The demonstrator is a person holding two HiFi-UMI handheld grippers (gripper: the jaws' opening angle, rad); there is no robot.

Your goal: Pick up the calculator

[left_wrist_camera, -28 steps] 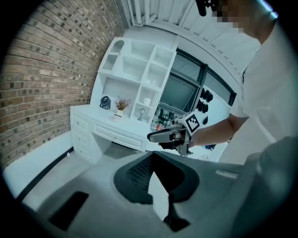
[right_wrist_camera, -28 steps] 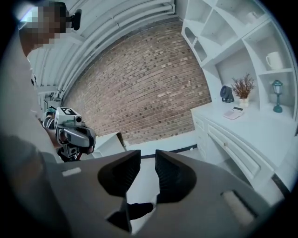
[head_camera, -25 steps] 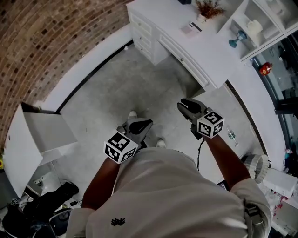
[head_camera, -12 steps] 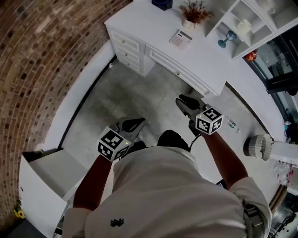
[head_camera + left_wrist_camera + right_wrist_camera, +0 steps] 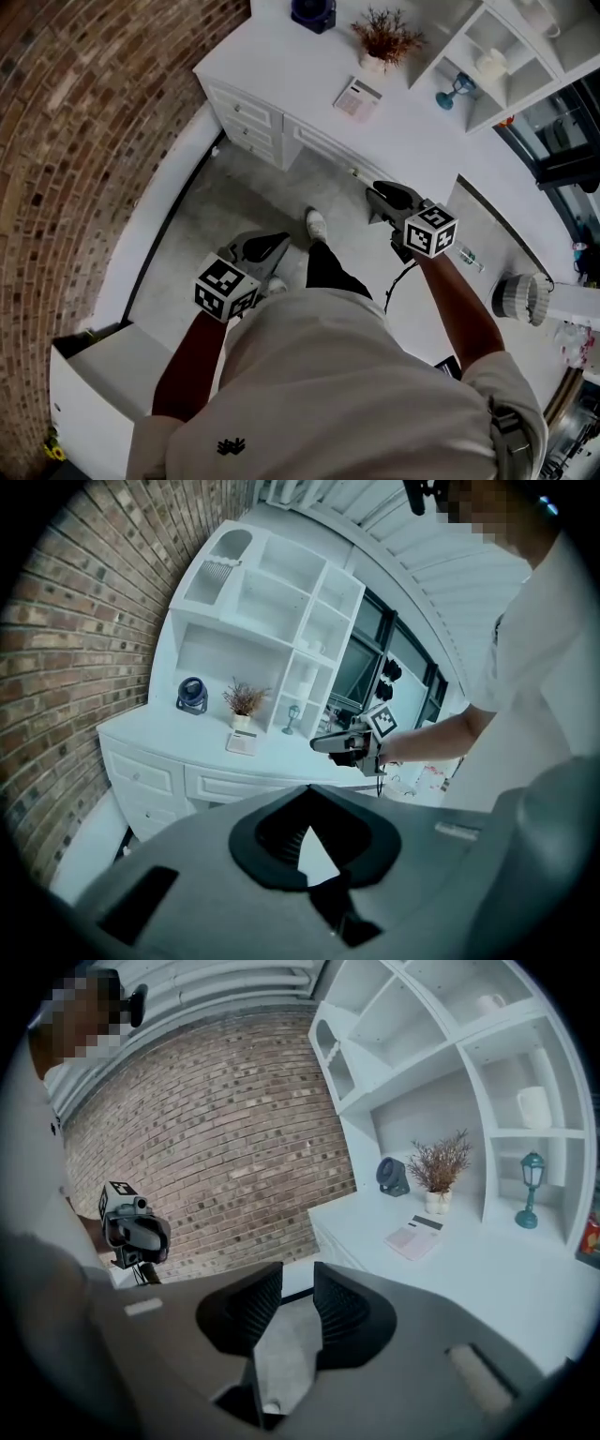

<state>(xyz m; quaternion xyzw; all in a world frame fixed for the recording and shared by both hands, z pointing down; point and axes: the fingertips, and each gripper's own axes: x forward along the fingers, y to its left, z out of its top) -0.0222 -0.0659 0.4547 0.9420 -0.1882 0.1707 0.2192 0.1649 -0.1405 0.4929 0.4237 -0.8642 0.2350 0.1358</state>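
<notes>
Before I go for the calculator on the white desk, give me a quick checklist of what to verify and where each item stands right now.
1. Target found: the flat, pale rectangular calculator lies on the white desk. Ok.
2. Top of the calculator free: nothing rests on it. Ok.
3. Room around it: the small potted dried plant stands close behind it, apart from it. Ok, but mind it.
4. Right gripper ready: jaws empty, but only narrowly apart. Not ok, widen first.
5. Left gripper ready: jaws together, empty. Not ok if it does the grasp.
6. Reach: both grippers are short of the calculator. Not ok.
</notes>
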